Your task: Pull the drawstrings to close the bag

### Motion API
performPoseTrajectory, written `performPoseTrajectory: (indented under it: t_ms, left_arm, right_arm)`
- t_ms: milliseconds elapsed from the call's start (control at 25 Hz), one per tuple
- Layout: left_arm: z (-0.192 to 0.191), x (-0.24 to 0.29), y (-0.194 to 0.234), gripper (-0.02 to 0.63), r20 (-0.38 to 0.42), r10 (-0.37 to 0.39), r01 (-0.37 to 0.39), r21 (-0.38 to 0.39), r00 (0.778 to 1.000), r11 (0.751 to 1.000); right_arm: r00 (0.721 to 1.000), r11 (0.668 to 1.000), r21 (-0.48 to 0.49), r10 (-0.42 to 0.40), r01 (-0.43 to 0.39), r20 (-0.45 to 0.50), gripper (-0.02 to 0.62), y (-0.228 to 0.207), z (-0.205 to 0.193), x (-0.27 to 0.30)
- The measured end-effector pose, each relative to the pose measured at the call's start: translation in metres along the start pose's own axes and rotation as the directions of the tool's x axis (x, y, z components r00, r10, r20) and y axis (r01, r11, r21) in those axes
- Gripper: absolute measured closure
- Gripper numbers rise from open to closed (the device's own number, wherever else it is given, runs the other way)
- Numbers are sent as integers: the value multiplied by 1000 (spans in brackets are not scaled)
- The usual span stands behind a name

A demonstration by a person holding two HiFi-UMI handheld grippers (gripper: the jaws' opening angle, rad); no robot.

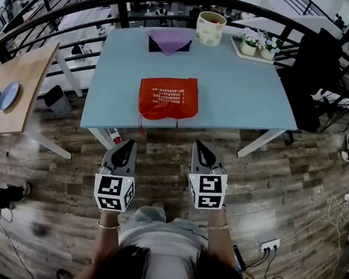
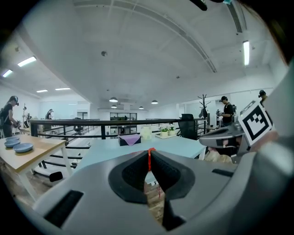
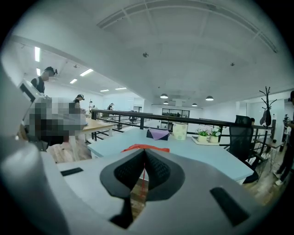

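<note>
A red drawstring bag (image 1: 168, 97) lies flat near the front edge of the light blue table (image 1: 243, 93). Its two thin red drawstrings (image 1: 141, 125) (image 1: 177, 126) hang loose over that edge. Both grippers hover over the floor short of the table, clear of the strings. The left gripper (image 1: 128, 143) points at the bag's left string and is shut, holding nothing. The right gripper (image 1: 199, 145) sits right of the other string, also shut and empty. In the left gripper view (image 2: 149, 156) only a red sliver of bag (image 2: 149, 150) shows. In the right gripper view (image 3: 144, 153) the bag (image 3: 145, 148) peeks over the jaws.
At the table's far side stand a purple cloth on a dark box (image 1: 170, 39), a pale pot (image 1: 210, 28) and a tray of small plants (image 1: 256, 46). A black railing runs behind. A wooden table with blue plates (image 1: 3, 96) is on the left, a black chair (image 1: 314, 77) on the right.
</note>
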State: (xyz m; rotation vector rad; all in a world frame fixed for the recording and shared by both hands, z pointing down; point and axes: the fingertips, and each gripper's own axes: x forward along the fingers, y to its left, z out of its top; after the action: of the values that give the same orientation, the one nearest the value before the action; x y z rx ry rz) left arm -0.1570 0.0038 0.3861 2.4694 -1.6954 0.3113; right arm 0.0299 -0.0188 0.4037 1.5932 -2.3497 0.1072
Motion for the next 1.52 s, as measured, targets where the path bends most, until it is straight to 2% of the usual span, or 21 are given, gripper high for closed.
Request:
performPoseTrajectory:
  t_ms: [320,720,1120,1520]
  left_arm:
    - [18,-26,-48,578,8,19,-19,8,1000,1000]
    - [13,-67,-112,578,8,45,-45,9,999,999]
    - [2,-112,-151,578,2,59,-59,2,998,998]
    - [-4,-149,-185,578,8,39,-39,7,999,999]
  right_arm:
    - [997,998,-29,61,-60,37,569,-5,17,-45]
    - [989,992,-37,120,-117,83,569,-11,15,-108]
    - [986,989,-65,136,-130,99,569,-3,7,-162]
    - [985,992,-35,124,-121,121,569,0,-5,-210]
